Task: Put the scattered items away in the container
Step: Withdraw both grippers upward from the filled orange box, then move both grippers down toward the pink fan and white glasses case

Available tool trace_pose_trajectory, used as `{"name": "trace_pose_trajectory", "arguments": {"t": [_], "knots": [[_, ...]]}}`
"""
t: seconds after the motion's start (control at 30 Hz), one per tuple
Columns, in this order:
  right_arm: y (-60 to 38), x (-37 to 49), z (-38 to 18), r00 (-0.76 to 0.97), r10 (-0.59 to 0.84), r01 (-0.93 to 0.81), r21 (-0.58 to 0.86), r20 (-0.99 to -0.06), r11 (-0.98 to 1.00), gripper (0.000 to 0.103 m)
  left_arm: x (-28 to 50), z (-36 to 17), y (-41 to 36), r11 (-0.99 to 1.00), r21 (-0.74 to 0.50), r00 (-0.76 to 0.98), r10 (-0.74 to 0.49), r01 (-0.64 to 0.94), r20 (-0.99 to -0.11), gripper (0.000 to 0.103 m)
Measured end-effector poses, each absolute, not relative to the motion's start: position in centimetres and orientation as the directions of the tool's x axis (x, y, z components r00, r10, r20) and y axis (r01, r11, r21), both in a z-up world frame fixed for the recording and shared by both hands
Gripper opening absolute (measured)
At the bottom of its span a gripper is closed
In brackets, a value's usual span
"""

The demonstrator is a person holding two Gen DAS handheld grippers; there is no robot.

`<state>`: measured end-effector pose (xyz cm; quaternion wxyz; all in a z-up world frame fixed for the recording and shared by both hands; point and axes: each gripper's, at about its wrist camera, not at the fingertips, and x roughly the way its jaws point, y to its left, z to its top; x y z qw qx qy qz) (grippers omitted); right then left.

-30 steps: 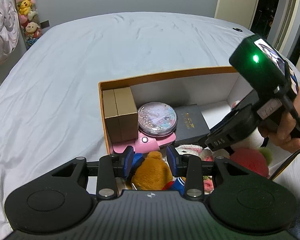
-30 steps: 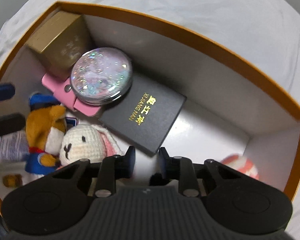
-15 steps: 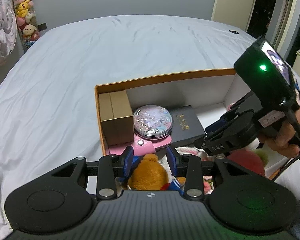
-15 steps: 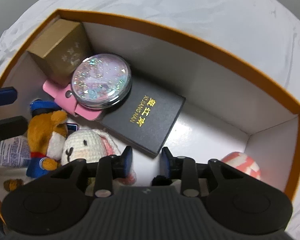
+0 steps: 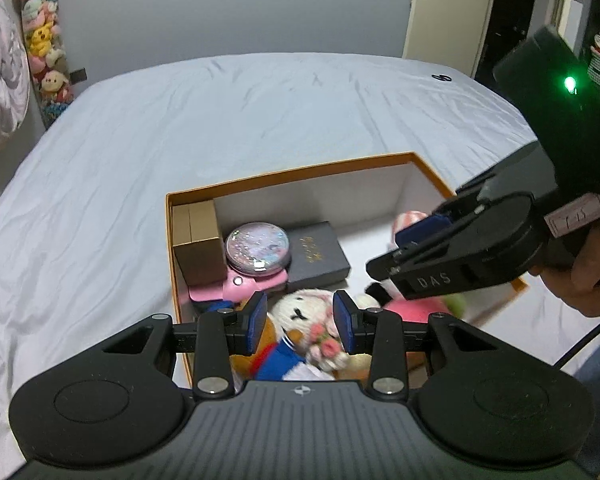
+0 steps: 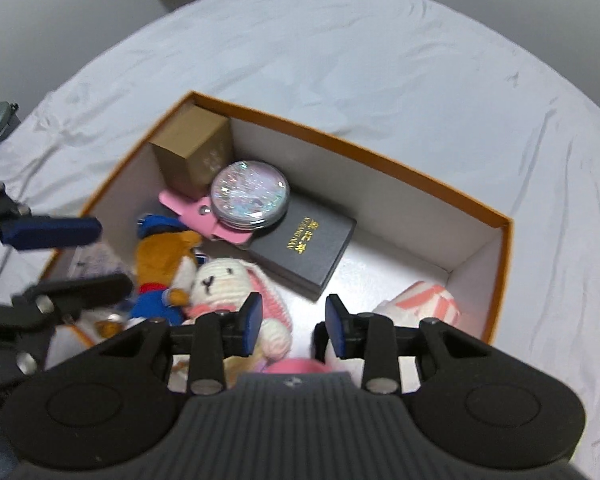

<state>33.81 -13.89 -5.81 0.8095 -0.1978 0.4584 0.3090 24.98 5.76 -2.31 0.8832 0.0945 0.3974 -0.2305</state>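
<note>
An orange-rimmed cardboard box [image 6: 416, 178] with white walls sat on a wrinkled grey bedsheet [image 6: 380, 64], holding a knitted white rabbit [image 6: 228, 280], a plush fox in blue [image 6: 160, 256], a glittery round case [image 6: 250, 194], a matte black book [image 6: 308, 250] and a brown carton [image 6: 196, 148] at 11 o'clock. Both grippers had pulled back from the box since a second earlier. The right gripper [image 6: 294, 326], jaws just widened, gripped nothing; the left gripper [image 5: 300, 324] hung half-spread and empty above the toys.
</note>
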Motion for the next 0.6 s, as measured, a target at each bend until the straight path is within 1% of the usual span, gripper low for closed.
{"name": "trace_pose_trajectory", "arguments": {"t": [0.17, 0.4, 0.6], "knots": [[-15.5, 30.8, -4.9, 0.423, 0.366, -0.675, -0.019, -0.829, 0.737, 0.039, 21.9, -0.9, 5.6, 0.876, 0.004, 0.59, -0.322, 0.483, -0.74, 0.043], [-19.4, 25.8, -3.2, 0.474, 0.43, -0.661, 0.012, -0.768, 0.751, 0.038, 17.9, 0.2, 5.7, 0.879, -0.024, 0.578, -0.334, 0.477, -0.745, 0.043], [-23.8, 22.3, -3.6, 0.498, 0.484, -0.596, 0.121, -0.72, 0.794, 0.038, 15.1, 0.2, 6.2, 0.884, -0.039, 0.576, -0.338, 0.467, -0.744, 0.043]]}}
